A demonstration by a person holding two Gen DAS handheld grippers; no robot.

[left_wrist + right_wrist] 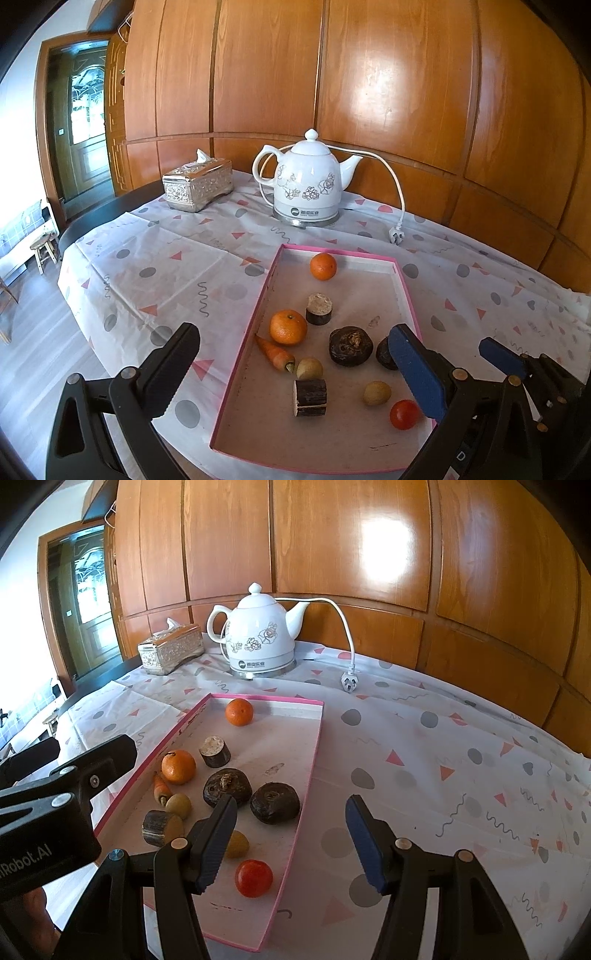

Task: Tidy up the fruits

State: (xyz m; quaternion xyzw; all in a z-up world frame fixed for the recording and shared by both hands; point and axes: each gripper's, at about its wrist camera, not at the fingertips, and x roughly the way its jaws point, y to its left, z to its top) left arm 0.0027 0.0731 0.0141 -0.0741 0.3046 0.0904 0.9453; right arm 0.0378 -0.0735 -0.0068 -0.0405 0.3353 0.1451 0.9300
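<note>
A pink-rimmed tray [255, 314] [314, 746] lies on the table. In it are two oranges [288, 327] [323, 266], a small carrot [275, 352], a red tomato [405, 414] [254, 878], two dark water chestnuts [350, 346] [275, 803], two yellowish round fruits [377, 393] [309, 368] and two cut sugarcane pieces [310, 397] [319, 308]. My left gripper [295, 376] is open and empty above the tray's near end. My right gripper [291, 842] is open and empty over the tray's right rim, near the tomato.
A white floral electric kettle [308, 181] with its cord and plug [397, 234] stands at the back beside a silver tissue box [197, 182]. A patterned cloth [424, 757] covers the table. A wood-panelled wall is behind, a doorway at left.
</note>
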